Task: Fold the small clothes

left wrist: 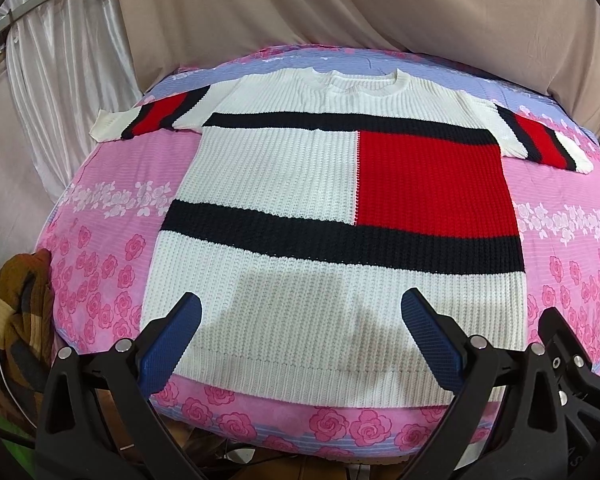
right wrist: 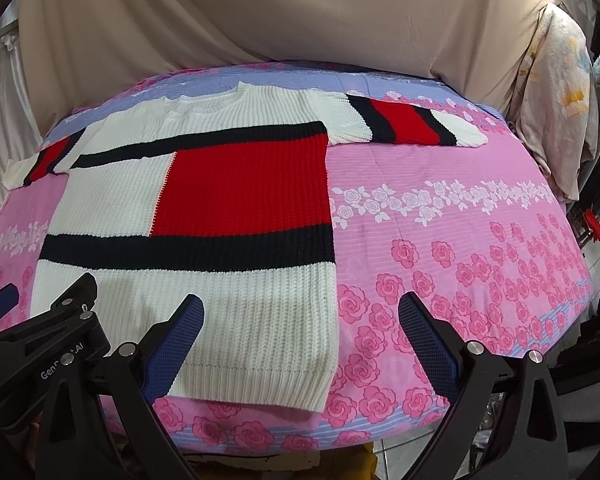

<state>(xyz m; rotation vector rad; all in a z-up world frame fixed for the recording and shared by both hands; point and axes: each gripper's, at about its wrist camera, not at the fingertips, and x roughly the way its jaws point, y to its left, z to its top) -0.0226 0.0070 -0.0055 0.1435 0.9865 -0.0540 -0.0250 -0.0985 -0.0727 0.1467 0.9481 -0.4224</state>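
A knit sweater (left wrist: 300,184) lies spread flat, front up, on a surface covered by a pink rose-print sheet (left wrist: 112,184), its neck at the far side and its hem nearest the jaws, both short sleeves stretched out sideways. To the left of the left gripper (left wrist: 300,304), a brown patterned cloth (left wrist: 20,304) is bunched beside the sheet's edge. The left gripper hangs over the sweater's white lower band, jaws wide apart and holding nothing, the hem crossing between its blue pads (left wrist: 172,344). In the right wrist view the right gripper (right wrist: 300,304) is likewise spread wide and empty: its left pad sits over the hem's right corner, its right pad over bare sheet, and the sweater's side edge runs up between them. The sweater's red block and black bands lie beyond and left of these jaws. Beige drapes (right wrist: 300,12) hang behind the surface, and pale fabric (right wrist: 560,100) hangs at far right.
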